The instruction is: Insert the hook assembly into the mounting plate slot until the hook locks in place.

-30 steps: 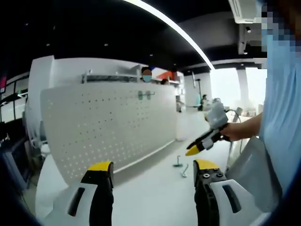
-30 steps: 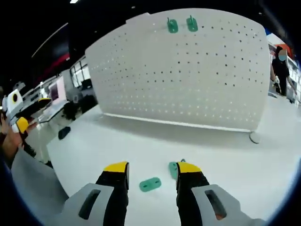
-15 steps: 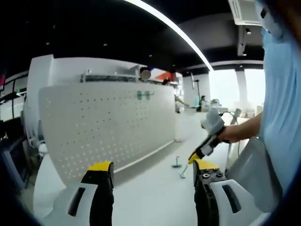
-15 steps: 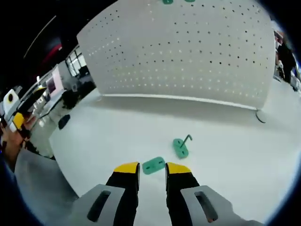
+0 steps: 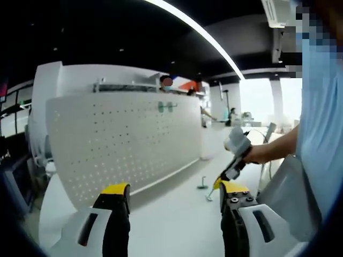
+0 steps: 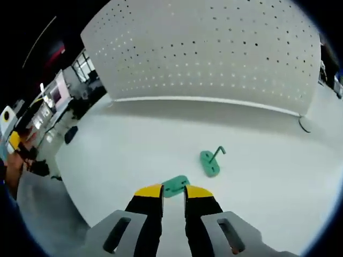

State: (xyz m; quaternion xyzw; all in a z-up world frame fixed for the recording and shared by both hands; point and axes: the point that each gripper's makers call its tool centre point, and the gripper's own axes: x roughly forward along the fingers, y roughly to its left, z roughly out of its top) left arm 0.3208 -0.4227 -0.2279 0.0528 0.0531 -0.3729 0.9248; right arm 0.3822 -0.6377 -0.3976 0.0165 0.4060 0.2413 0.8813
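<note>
In the right gripper view my right gripper point(image 6: 173, 191) is low over the white table, its jaws a narrow gap apart. A flat green mounting plate point(image 6: 174, 184) lies on the table right at the fingertips, one end between them; I cannot tell if they touch it. A green hook assembly point(image 6: 210, 161) with a bent metal hook lies a little beyond, to the right. In the left gripper view my left gripper point(image 5: 174, 188) hangs open and holds nothing. The right gripper point(image 5: 218, 183) points down at the table there, next to the hook assembly point(image 5: 202, 185).
A large white pegboard point(image 6: 203, 53) stands upright across the back of the table point(image 6: 118, 150); two green pieces point(image 5: 166, 107) hang near its top. A person's arm and light blue clothing point(image 5: 321, 134) are at the right of the left gripper view.
My right gripper has dropped toward the table and come up to the green plate, its jaws narrowing from wide open to a small gap. The left gripper has barely moved.
</note>
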